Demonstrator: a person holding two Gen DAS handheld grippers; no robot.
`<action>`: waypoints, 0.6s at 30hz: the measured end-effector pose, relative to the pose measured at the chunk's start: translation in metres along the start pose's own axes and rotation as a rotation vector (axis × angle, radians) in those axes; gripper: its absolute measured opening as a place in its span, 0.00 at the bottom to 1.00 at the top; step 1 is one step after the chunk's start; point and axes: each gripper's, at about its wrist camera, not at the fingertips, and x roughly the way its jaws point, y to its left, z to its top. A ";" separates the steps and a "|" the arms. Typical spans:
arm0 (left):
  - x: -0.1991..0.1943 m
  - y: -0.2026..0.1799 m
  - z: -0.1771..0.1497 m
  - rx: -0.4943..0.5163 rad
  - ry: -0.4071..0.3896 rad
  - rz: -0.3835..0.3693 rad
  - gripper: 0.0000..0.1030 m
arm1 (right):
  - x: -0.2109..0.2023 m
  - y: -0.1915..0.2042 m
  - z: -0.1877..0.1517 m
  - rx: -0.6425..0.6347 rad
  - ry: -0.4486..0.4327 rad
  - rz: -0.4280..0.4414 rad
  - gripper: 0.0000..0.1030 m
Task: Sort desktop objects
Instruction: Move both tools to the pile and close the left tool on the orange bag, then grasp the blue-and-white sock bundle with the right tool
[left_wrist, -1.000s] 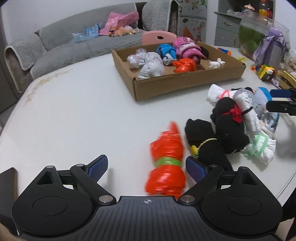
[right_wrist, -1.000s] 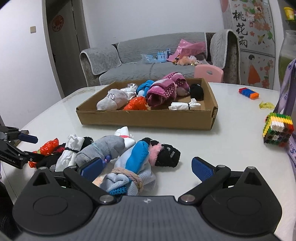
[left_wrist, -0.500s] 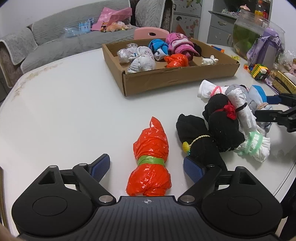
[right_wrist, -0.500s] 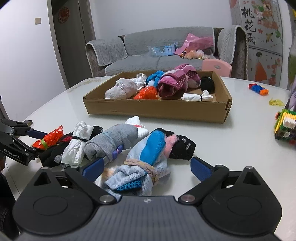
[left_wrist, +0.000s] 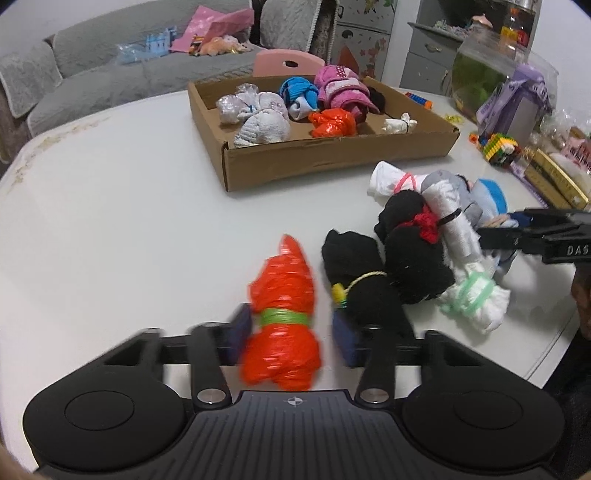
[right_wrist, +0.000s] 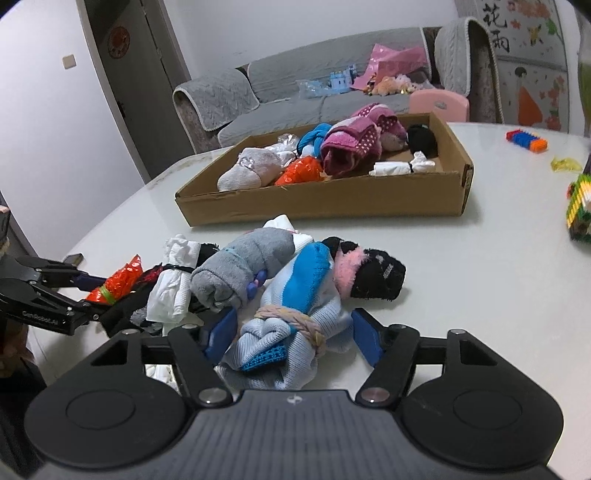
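An orange plastic-wrapped bundle (left_wrist: 284, 321) with a green band lies between the blue pads of my left gripper (left_wrist: 291, 334). Its jaws are closing; the left pad meets the bundle and a thin gap shows at the right pad. My right gripper (right_wrist: 293, 334) is also closing, and both its pads touch a light blue sock bundle (right_wrist: 291, 317) tied with a tan band. Each gripper appears in the other's view: the right gripper (left_wrist: 517, 230) and the left gripper (right_wrist: 88, 291). A cardboard box (left_wrist: 332, 162) at the back holds several sorted bundles.
Black (left_wrist: 354, 273), white (left_wrist: 472, 295) and grey (right_wrist: 240, 269) sock bundles crowd the white table (left_wrist: 129, 206) between my two grippers. A block toy (left_wrist: 498, 146), a jar and boxes stand at the right. A sofa lies behind the table.
Both grippers' jaws have drawn in from wide open onto their bundles. The orange bundle has settled between the left pads. The right gripper has shifted a little over the light blue bundle.
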 end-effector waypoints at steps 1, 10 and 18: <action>0.000 0.000 0.001 -0.011 0.010 -0.016 0.40 | 0.000 0.000 0.000 0.002 0.001 0.004 0.59; -0.007 0.001 0.003 -0.042 0.030 -0.048 0.39 | -0.005 -0.012 0.000 0.083 0.005 0.063 0.56; -0.039 0.006 0.022 -0.048 -0.014 -0.048 0.39 | -0.032 -0.039 0.008 0.248 -0.051 0.166 0.56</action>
